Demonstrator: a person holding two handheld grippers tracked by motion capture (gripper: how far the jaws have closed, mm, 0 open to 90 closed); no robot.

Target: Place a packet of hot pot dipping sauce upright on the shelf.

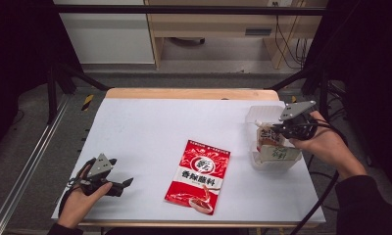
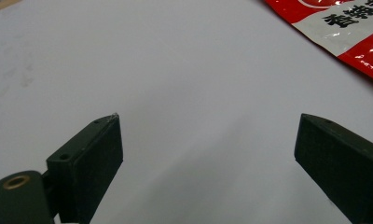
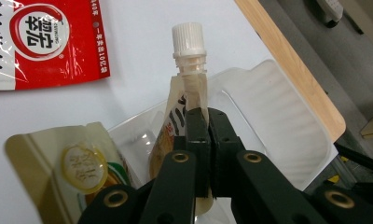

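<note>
Red sachet point(image 1: 199, 177) carries Chinese characters, too small to read.

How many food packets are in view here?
3: a red packet flat mid-table, a spouted pouch shut in the right gripper over the clear tray, and a beige pouch leaning in that tray.

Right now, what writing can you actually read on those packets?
Red packet: big black characters read "香辣腌料"; the round logo and the small print along its edge are too blurred to read.
Spouted pouch in the right claw: dark print, unreadable.
Beige pouch beside it: round emblem, too blurred to read.
</note>
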